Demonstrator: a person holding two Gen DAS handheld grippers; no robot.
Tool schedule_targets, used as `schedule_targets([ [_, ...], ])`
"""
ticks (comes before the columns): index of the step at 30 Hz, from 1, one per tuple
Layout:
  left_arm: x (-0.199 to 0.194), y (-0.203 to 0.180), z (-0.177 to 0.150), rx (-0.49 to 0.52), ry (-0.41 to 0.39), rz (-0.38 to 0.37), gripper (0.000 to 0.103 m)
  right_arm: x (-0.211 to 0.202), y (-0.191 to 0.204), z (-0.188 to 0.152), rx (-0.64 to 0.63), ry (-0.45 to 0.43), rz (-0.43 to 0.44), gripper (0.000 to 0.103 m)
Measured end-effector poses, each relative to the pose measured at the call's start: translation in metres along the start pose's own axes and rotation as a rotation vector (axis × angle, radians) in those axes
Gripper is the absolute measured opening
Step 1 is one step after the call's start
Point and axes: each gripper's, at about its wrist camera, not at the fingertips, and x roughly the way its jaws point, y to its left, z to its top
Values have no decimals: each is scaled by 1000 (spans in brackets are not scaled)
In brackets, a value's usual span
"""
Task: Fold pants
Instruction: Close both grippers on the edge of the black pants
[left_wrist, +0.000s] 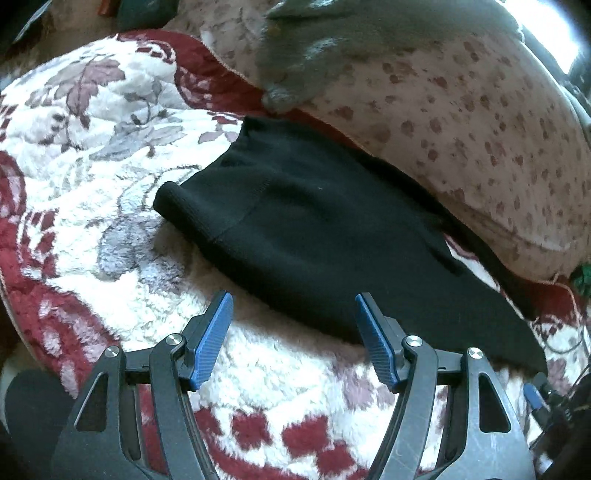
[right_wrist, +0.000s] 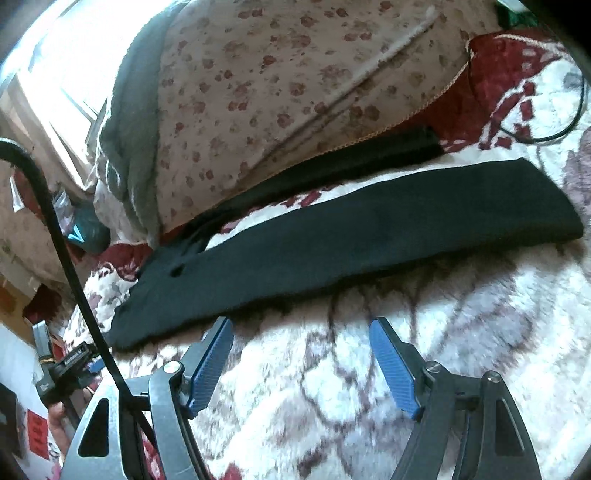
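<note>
Black pants (left_wrist: 317, 236) lie flat on a fluffy white and red floral blanket (left_wrist: 110, 155). The waistband end is at the left in the left wrist view. In the right wrist view the pants (right_wrist: 351, 243) stretch as a long strip, with one leg end at the right and the other leg lying further back against the pillow. My left gripper (left_wrist: 293, 306) is open and empty, just in front of the near edge of the pants. My right gripper (right_wrist: 301, 332) is open and empty, just short of the near edge of the leg.
A large spotted pillow (left_wrist: 461, 129) lies behind the pants with a grey cloth (left_wrist: 332, 44) on it. A black cable (right_wrist: 70, 251) runs past my right gripper on the left. A thin cord (right_wrist: 554, 125) lies at the far right.
</note>
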Motion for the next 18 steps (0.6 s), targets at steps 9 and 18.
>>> schedule_targets([
  [9, 27, -9, 15, -2, 4, 27, 69, 18, -9, 20, 9, -46, 9, 75],
  [18, 46, -20, 33, 14, 18, 15, 69, 23, -31, 40, 71, -99, 14, 56],
])
